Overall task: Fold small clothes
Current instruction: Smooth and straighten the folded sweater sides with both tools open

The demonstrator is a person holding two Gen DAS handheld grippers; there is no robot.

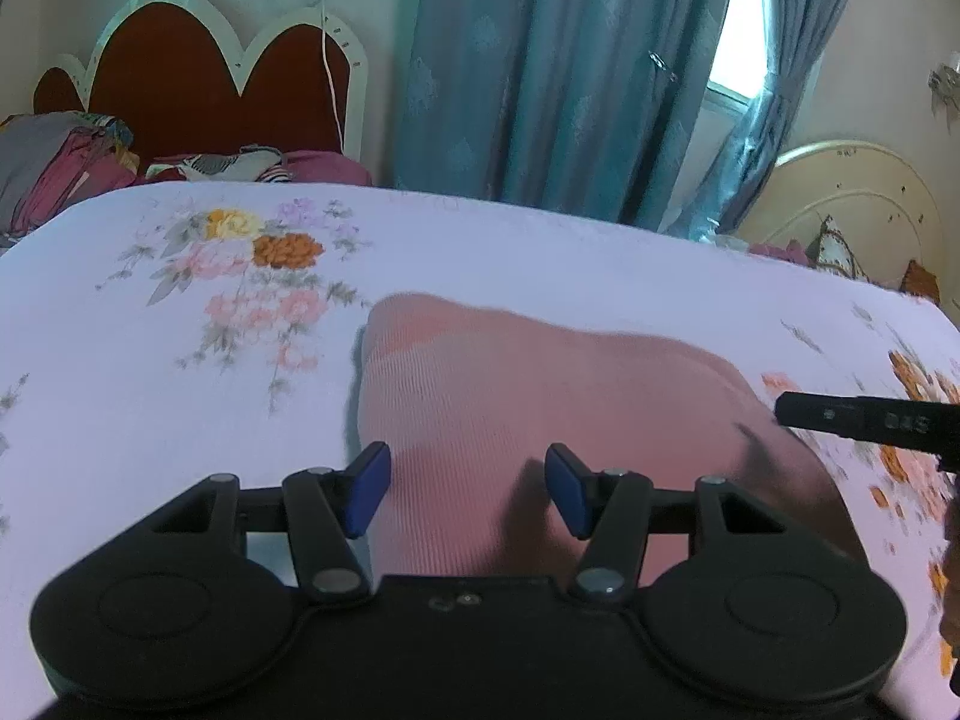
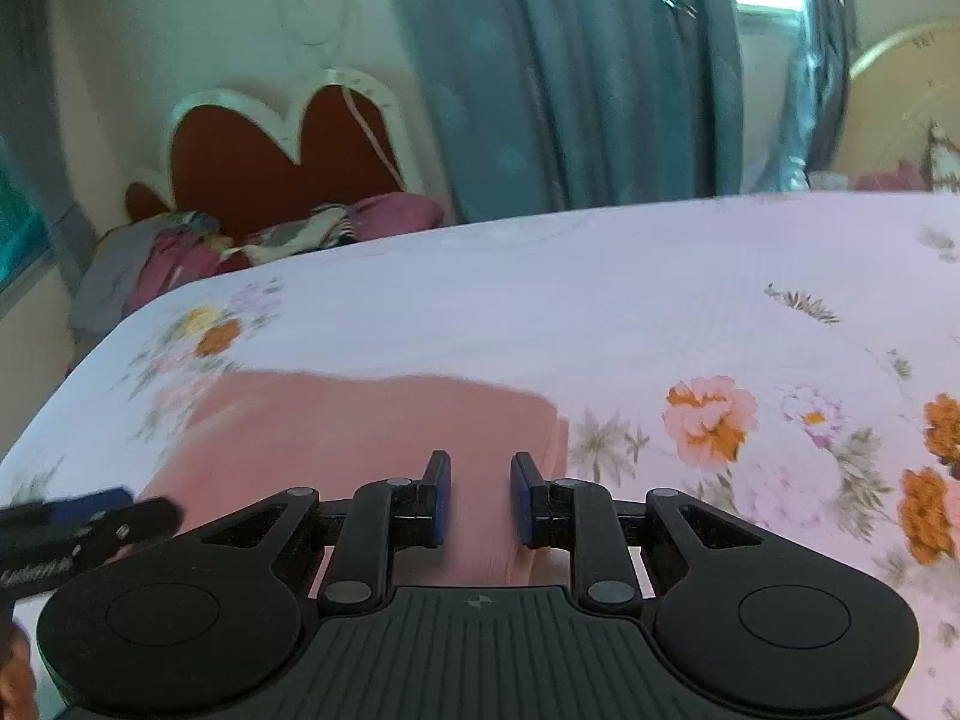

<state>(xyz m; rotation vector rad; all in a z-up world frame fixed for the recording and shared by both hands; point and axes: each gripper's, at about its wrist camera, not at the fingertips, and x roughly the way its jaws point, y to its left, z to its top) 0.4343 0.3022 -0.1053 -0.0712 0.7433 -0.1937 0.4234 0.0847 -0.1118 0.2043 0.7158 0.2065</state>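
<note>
Left wrist view: one pink garment (image 1: 540, 420) lies on the floral bed (image 1: 180, 390), a red headboard (image 1: 198, 78) at 11 o'clock and blue curtains (image 1: 540, 72) at 12. The left claw (image 1: 468, 489) gapes half open over it, empty. Only the right wrist view shows the right claw (image 2: 480, 498) narrowly parted above the garment's right edge, gripping nothing.

Two wrist views, close above bed (image 1: 150, 396)

Garment: pink ribbed knit cloth (image 1: 540, 396) is lying folded.
Pose: it is resting flat, edges slightly blurred.
Place: it is sitting on the floral white bedsheet (image 1: 540, 246).
</note>
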